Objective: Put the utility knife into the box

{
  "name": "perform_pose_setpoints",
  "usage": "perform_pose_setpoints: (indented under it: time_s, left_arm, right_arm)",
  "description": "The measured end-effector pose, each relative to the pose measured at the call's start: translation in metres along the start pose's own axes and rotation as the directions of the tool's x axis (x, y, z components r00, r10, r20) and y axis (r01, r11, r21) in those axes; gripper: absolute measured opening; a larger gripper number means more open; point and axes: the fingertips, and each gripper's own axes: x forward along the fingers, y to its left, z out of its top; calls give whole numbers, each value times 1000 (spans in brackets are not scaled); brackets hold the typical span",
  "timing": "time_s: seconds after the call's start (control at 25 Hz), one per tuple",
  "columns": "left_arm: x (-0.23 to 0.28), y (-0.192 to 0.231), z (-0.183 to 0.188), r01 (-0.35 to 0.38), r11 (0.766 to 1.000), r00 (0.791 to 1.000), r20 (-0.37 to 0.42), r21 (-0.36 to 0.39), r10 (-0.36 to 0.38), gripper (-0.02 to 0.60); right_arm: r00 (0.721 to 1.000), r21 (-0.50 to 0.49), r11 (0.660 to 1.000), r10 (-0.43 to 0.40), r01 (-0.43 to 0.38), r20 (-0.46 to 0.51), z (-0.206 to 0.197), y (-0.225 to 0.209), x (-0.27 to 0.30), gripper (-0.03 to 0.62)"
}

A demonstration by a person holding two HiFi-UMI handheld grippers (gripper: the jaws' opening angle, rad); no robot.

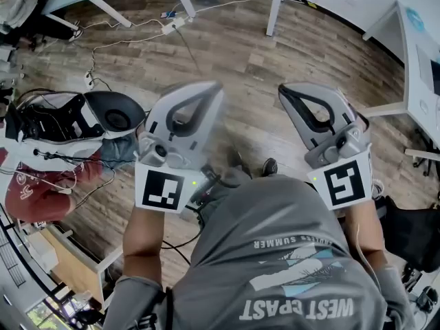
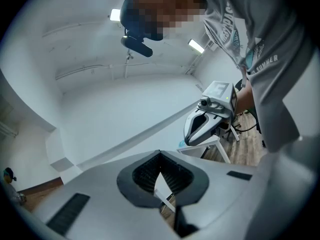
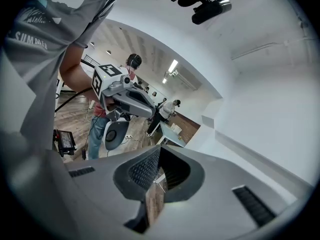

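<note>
**Head view.** The camera looks steeply down on a person in a grey printed T-shirt, whose body hides the floor directly below. Each hand holds a white gripper with a black-and-white marker cube. The left gripper and the right gripper are side by side above a brown wooden plank floor. Both pairs of fingers meet tip to tip around an empty loop. A white desk is cut off at the right edge. A second person in a red shirt is half cut off at the left. The utility knife and the box appear in none of the three views.

**Left gripper view.** The left gripper faces a pale wall. Its fingers are closed at the tips and hold nothing, with only a thin slit lower down. The right gripper is off to the right.

**Right gripper view.** The right gripper has its fingers fully closed and empty. Beyond it is the left gripper. The figures behind that are small and probably standing.
</note>
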Motion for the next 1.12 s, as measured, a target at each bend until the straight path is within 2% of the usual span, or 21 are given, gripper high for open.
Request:
perform_pose_setpoints:
  time_s: [0.12, 0.28, 0.56, 0.72, 1.0, 1.12]
  left_arm:
    - [-17, 7, -1, -4, 1000, 1000, 1, -8, 5, 8]
    - [-6, 16, -18, -4, 1000, 1000, -11, -14, 4, 8]
    - [0, 31, -29, 9, 1000, 1000, 18, -10, -8, 8]
    - [16, 27, -36, 18, 1000, 999, 30, -18, -17, 8]
    - [30, 13, -15, 35, 999, 998, 59, 16, -36, 8]
    - [42, -4, -11, 36, 999, 998, 48, 33, -38, 8]
  right_arm:
    - [1000, 5, 1000, 28, -28, -4, 14, 11, 4, 9]
    - [997, 22, 997, 79, -80, 19, 8, 11, 20, 11]
    - [998, 11, 998, 63, -63, 13, 9, 6, 41, 11]
    - [999, 31, 998, 52, -52, 2, -5, 3, 44, 11]
    - [999, 37, 998, 42, -43, 11, -2, 1, 24, 11]
    - [998, 37, 999, 33, -35, 54, -20, -1, 9, 11]
